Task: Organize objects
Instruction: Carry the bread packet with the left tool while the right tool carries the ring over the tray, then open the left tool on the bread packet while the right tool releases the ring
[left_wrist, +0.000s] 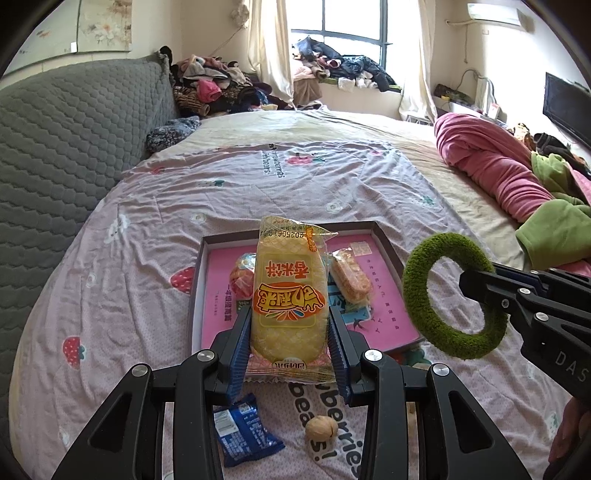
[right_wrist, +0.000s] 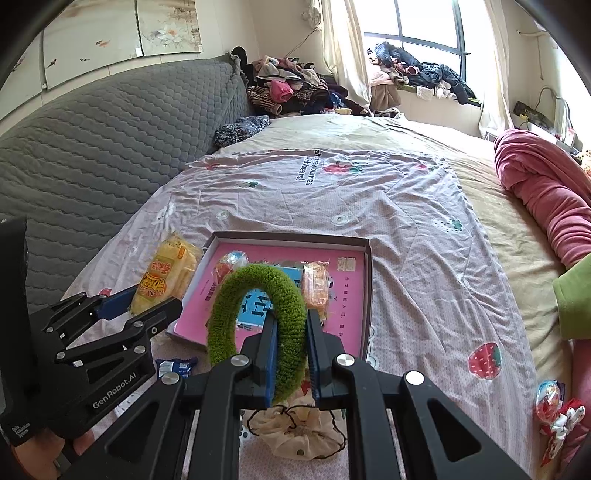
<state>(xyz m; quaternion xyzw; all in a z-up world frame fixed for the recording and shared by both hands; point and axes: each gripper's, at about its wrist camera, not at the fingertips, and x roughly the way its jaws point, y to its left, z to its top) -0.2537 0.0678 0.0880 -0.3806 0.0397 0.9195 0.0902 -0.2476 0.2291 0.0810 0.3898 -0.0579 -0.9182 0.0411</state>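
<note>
My left gripper (left_wrist: 290, 325) is shut on a yellow rice-cracker packet (left_wrist: 288, 295) and holds it above the near edge of a shallow pink-lined box (left_wrist: 369, 325). The packet also shows in the right wrist view (right_wrist: 164, 275), left of the box (right_wrist: 347, 295). My right gripper (right_wrist: 290, 350) is shut on a fuzzy green ring (right_wrist: 255, 291), held upright over the box's near edge. The ring (left_wrist: 421, 295) and right gripper (left_wrist: 469, 280) show at the right of the left wrist view. Two wrapped snacks (left_wrist: 349, 278) (left_wrist: 242, 273) lie in the box.
A blue snack packet (left_wrist: 242, 432) and a walnut (left_wrist: 321, 428) lie on the bedsheet below my left gripper. A cream drawstring pouch (right_wrist: 299, 428) lies under my right gripper. Wrapped candy (right_wrist: 554, 406) lies at the right. A pink blanket (right_wrist: 546, 192), grey headboard (left_wrist: 55, 147) and clothes pile surround.
</note>
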